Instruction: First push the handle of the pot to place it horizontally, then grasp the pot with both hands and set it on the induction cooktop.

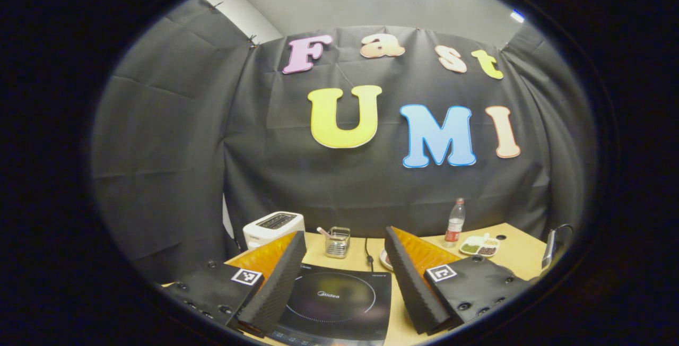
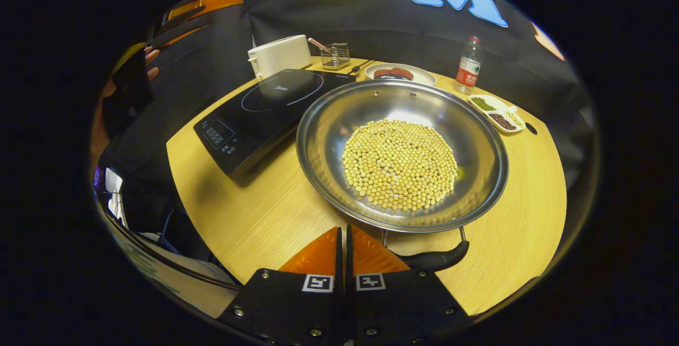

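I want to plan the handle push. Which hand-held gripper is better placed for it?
Right. The right hand-held gripper, fingers closed together, sits beside the pot handle. The left hand-held gripper hangs open over the induction cooktop.

This is a staged kitchen set inside a recording booth, not a real home: black cloth walls [image 1: 175,139] hang creased around a round pale wooden table [image 2: 254,213]. On it sit a black glass induction cooktop [image 2: 260,110] at ten o'clock, a white toaster [image 2: 279,55] at eleven, and a clear plastic water bottle [image 2: 468,67] at one.
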Motion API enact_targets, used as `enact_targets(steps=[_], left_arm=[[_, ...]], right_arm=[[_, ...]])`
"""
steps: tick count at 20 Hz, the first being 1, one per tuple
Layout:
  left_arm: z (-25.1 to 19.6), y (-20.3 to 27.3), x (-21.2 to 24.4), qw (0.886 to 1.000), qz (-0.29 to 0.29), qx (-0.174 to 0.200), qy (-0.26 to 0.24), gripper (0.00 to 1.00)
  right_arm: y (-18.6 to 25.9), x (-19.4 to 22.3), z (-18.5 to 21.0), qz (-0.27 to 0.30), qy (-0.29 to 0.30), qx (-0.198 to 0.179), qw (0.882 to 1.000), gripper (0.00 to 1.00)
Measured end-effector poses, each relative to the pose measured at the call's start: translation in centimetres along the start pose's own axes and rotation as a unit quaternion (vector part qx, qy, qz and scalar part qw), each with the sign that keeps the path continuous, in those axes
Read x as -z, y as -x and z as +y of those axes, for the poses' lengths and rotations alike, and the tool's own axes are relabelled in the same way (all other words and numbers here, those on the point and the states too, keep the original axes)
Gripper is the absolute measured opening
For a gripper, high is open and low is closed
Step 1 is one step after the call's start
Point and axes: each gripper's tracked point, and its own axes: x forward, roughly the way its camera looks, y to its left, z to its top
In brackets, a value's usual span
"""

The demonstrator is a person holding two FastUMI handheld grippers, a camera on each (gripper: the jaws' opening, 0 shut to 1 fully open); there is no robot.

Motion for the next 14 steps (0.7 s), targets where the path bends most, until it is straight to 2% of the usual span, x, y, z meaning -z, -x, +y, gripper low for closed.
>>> enact_targets(steps=[1, 3, 5, 9, 10, 12, 14], left_arm=[[-0.1, -0.5, 0.1, 1.000, 0.001, 0.007, 0.002, 1.00], [-0.3, -1.7, 0.6, 1.000, 0.005, 0.021, 0.007, 1.00], [-0.4, -2.5, 0.9, 1.000, 0.008, 0.029, 0.007, 0.94], [-0.9, -3.5, 1.0, 0.999, 0.011, 0.040, 0.012, 1.00], [-1.1, -3.7, 1.1, 0.999, 0.013, 0.044, 0.011, 0.92], [-1.5, -3.8, 1.1, 0.999, 0.014, 0.048, 0.007, 1.00], [-1.9, -3.9, 1.0, 0.999, 0.014, 0.048, 0.008, 1.00]], right_arm=[[0.0, 0.0, -0.1, 0.004, -0.013, 0.003, 1.000, 0.01], [0.0, 0.1, -0.5, 0.009, -0.026, 0.014, 1.000, 0.01], [-0.1, 0.4, -1.1, 0.014, -0.031, 0.030, 0.999, 0.01], [0.0, 1.1, -2.0, 0.024, -0.045, 0.047, 0.998, 0.01], [0.0, 1.2, -2.4, 0.024, -0.046, 0.053, 0.997, 0.01], [0.2, 1.4, -3.3, 0.026, -0.048, 0.064, 0.996, 0.01], [0.4, 1.6, -4.4, 0.028, -0.050, 0.074, 0.996, 0.01]])
